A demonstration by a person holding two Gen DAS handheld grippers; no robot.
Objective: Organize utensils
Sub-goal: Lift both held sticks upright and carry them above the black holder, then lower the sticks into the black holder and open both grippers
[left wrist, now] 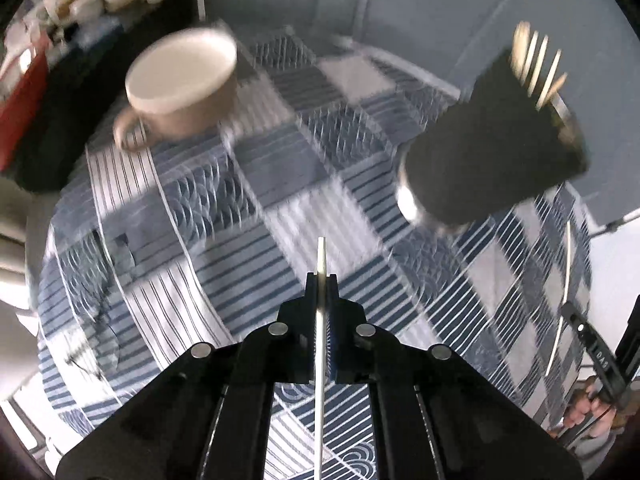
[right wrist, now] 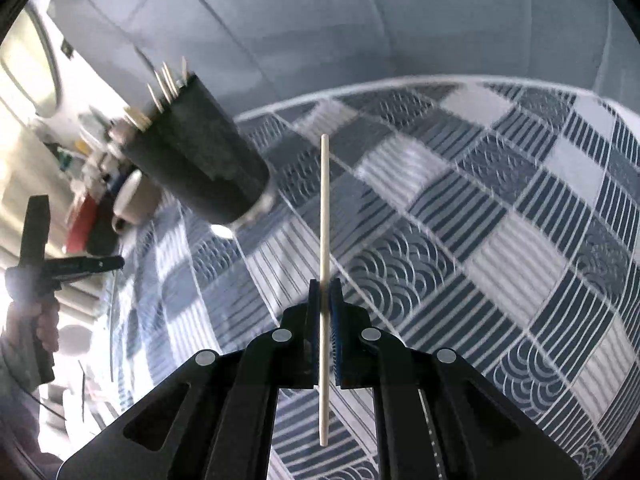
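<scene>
Pinching a pale, round wooden chopstick (right wrist: 325, 264) between its black jaws, the right gripper (right wrist: 325, 292) held the stick upright above the quilted cloth (right wrist: 500, 240), with most of its length standing clear beyond the fingertips and a shorter end hanging below. The left gripper (left wrist: 321, 288) was likewise pressed together on a second chopstick (left wrist: 321, 300), seen edge-on as a thin cream line whose tip barely passed the jaws. The cloth covering the table was a patchwork of navy and white squares, some striped, some scalloped. On it near the far edge stood a dark cylindrical holder (left wrist: 492, 152) with a shiny metal base, several pale stick ends poking from its top (right wrist: 166, 88); motion blurred it in both views. Only the left wrist view gave a plain look at the beige ceramic cup (left wrist: 182, 88) with a loop handle, standing toward the table's far left corner. The right wrist view alone showed the person's hand (right wrist: 38, 320) gripping the other tool's handle.
</scene>
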